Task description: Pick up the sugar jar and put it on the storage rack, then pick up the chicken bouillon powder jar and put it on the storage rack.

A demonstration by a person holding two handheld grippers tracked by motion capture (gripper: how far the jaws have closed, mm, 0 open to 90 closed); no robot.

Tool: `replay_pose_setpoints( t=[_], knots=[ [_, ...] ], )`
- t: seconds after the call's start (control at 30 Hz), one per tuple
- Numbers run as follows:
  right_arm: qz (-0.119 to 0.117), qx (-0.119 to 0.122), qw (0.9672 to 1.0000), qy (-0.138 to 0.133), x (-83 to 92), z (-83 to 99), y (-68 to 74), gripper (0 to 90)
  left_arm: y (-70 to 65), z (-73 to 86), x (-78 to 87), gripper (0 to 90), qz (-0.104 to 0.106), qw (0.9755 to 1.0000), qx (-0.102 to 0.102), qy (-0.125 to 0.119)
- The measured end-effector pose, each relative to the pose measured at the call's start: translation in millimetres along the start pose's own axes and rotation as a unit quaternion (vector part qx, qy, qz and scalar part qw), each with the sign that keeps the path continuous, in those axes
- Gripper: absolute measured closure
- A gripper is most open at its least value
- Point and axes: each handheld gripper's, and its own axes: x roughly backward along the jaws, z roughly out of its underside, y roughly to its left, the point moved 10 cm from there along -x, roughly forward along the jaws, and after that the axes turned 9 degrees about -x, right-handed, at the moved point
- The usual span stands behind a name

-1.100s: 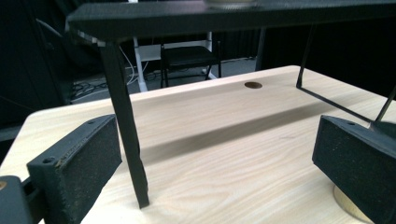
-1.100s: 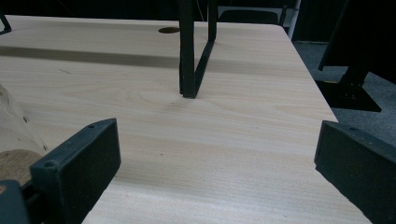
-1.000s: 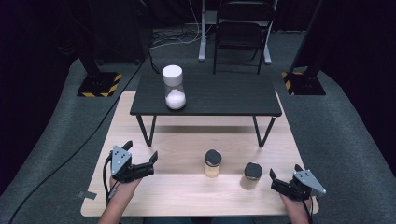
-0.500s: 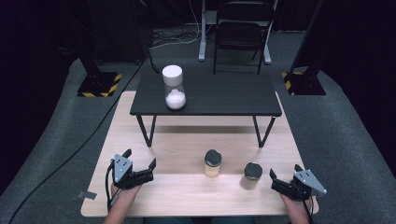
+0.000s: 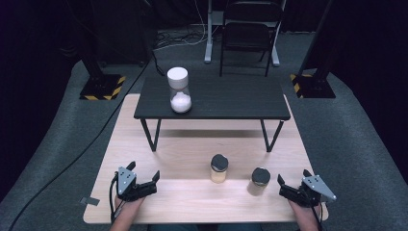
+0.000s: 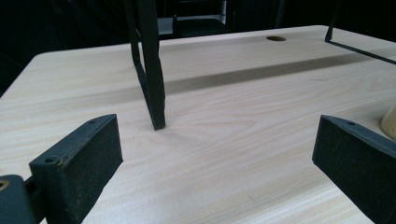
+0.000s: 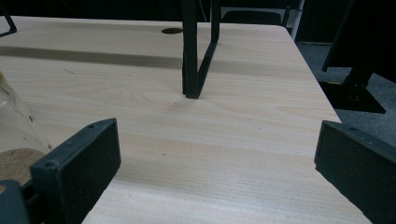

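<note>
Pale wood tabletop (image 5: 192, 144) with two dark-lidded jars sitting between two idle, wide-open grippers
The left gripper (image 5: 143, 182) is resting low near the front left corner, its jaws spread wide and gripping nothing, the bare wood lying between them in the left gripper view (image 6: 215, 158); the right gripper (image 5: 292, 186) is lying near the front right edge, jaws likewise gaping and empty (image 7: 215, 158). The right jar (image 5: 260, 180) is standing just beside the right gripper, its glass and sandy contents showing at the edge of the right gripper view (image 7: 14, 140); the left jar (image 5: 219, 168) is standing near it, well apart from the left gripper. A small black table (image 5: 226, 98) is standing farther back, carrying a white-lidded jar (image 5: 179, 90)
</note>
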Motion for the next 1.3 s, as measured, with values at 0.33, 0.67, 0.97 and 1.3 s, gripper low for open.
replay_pose_setpoints(
  t=[0.33, 0.67, 0.97, 1.3],
  knots=[
    [0.002, 0.001, 1.0, 0.001, -0.2, 0.1, 0.0, 0.0, 3.0, 9.9, -0.1, 1.0, -0.003, 0.9999, 0.012, -0.006],
    [0.0, -0.001, 1.0, -0.003, 0.6, -0.4, 0.0, 0.0, 0.2, 10.2, -0.3, 0.0, -0.006, 1.0, -0.002, -0.005],
    [-0.003, -0.018, 0.9998, -0.008, 4.2, -5.9, -1.9, 0.0, -1.5, 12.0, -2.2, 0.0, -0.008, 0.9999, -0.01, 0.002],
    [-0.015, -0.021, 0.9994, -0.023, 15.0, -18.3, 8.1, 0.0, -1.1, 12.4, -2.8, 0.1, -0.006, 1.0, -0.007, 0.004]
  ],
)
